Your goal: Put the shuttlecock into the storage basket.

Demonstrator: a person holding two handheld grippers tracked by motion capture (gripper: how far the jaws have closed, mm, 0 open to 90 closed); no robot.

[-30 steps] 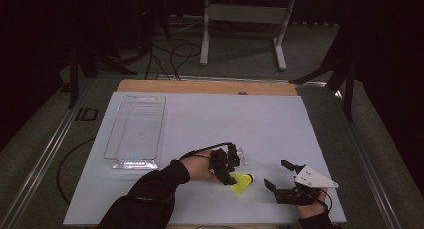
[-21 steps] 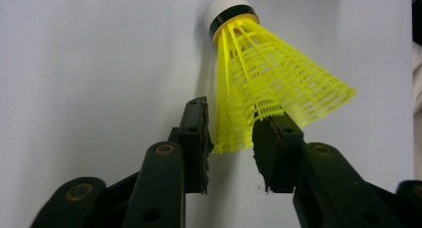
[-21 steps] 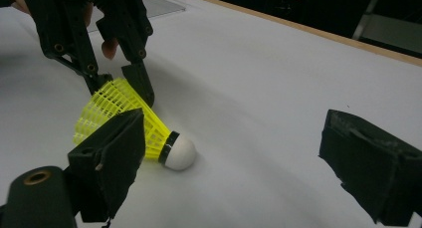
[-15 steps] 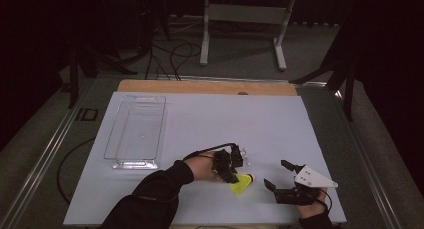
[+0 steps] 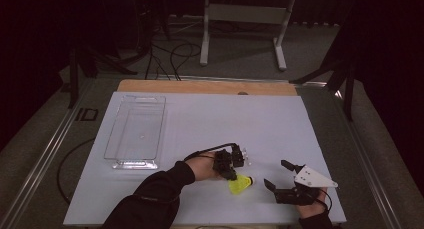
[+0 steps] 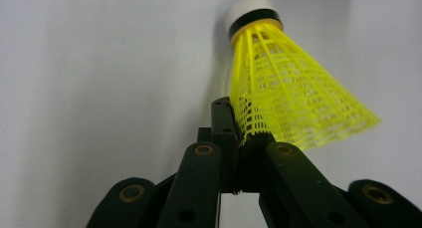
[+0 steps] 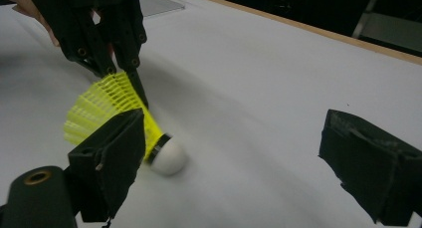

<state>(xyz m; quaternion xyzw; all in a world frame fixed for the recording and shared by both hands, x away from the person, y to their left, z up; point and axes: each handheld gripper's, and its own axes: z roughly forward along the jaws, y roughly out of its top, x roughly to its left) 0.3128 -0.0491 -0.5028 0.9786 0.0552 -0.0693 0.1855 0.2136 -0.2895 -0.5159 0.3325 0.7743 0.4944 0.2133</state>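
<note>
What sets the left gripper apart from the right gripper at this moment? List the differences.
The left gripper is shut on the skirt of the yellow plastic shuttlecock; the right gripper is open and holds nothing. The left gripper points down at the white table; the right gripper lies level, aimed toward the shuttlecock. The right gripper carries a grey three-cornered plate. Both have black jaws and are hand-held.

Dim room: grey carpeted floor [image 5: 310, 64] at the frame's top, grey metal stand [image 5: 243, 19] upper centre, black cables [image 5: 172, 54] beside it.
</note>
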